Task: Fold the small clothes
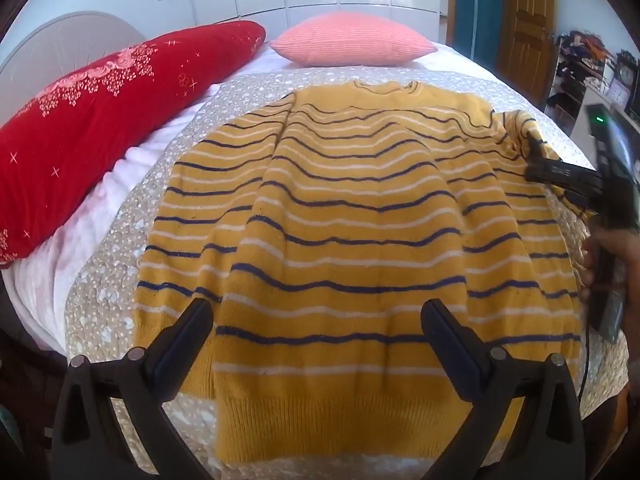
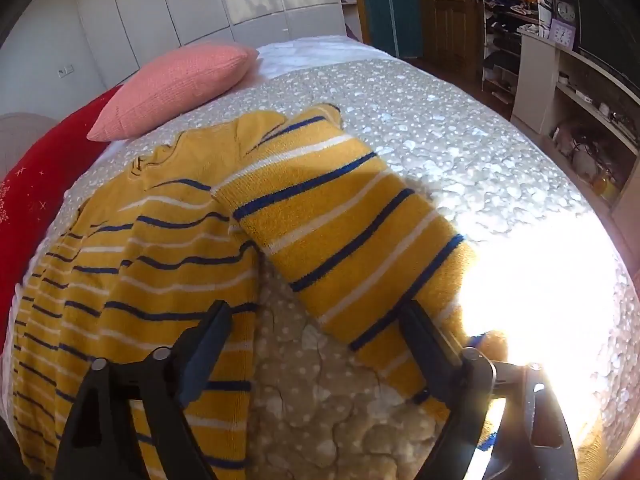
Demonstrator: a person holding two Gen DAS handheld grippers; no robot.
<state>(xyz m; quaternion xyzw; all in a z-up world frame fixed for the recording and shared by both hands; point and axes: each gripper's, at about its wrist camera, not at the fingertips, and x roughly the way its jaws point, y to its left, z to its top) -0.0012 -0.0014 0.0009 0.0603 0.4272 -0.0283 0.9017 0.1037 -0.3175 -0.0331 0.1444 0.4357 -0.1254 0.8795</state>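
A yellow sweater with blue and white stripes lies flat on the bed, collar at the far end, its left sleeve folded over the body. My left gripper is open and empty above the hem. In the right wrist view the sweater's body is on the left and its right sleeve stretches out toward the camera. My right gripper is open, its jaws either side of the sleeve's cuff end. It also shows in the left wrist view beside that sleeve.
The bed has a grey dotted quilt. A pink cushion and a red pillow lie at the far end. Shelves with clutter and a wooden door stand to the right. Bright sun glare falls on the quilt.
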